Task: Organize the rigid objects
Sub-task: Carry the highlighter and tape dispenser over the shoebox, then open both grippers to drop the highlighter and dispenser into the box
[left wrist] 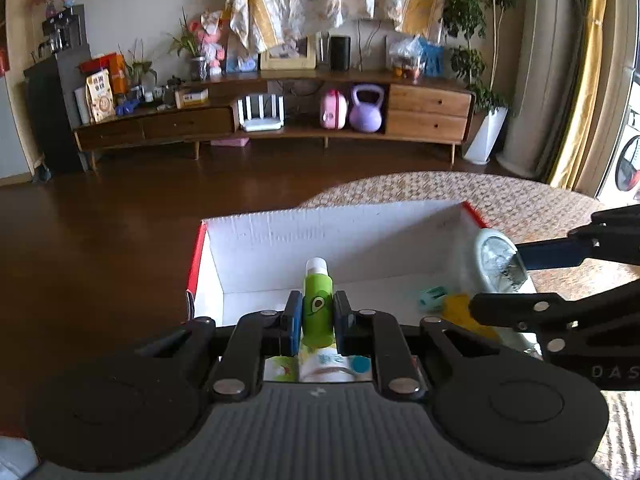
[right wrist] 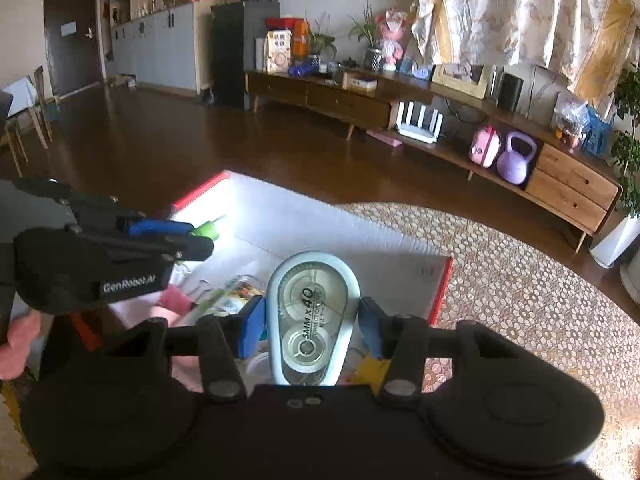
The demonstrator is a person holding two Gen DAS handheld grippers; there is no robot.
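My left gripper (left wrist: 317, 312) is shut on a small green tube with a white cap (left wrist: 317, 300) and holds it over the open white box with red edges (left wrist: 320, 228). My right gripper (right wrist: 312, 316) is shut on a grey correction tape dispenser (right wrist: 310, 312), held over the right part of the same box (right wrist: 392, 256). The dispenser also shows in the left wrist view (left wrist: 498, 258), with the right gripper (left wrist: 504, 276) coming in from the right. The left gripper (right wrist: 196, 238) and the green tube (right wrist: 208, 230) show at left in the right wrist view.
Inside the box lie a teal item (left wrist: 432, 298), a yellow item (left wrist: 456, 308) and other small objects (right wrist: 232, 294). The box rests on a woven patterned mat (right wrist: 520, 280). A dark wooden floor (left wrist: 100, 220) and a long low sideboard (left wrist: 280, 120) lie beyond.
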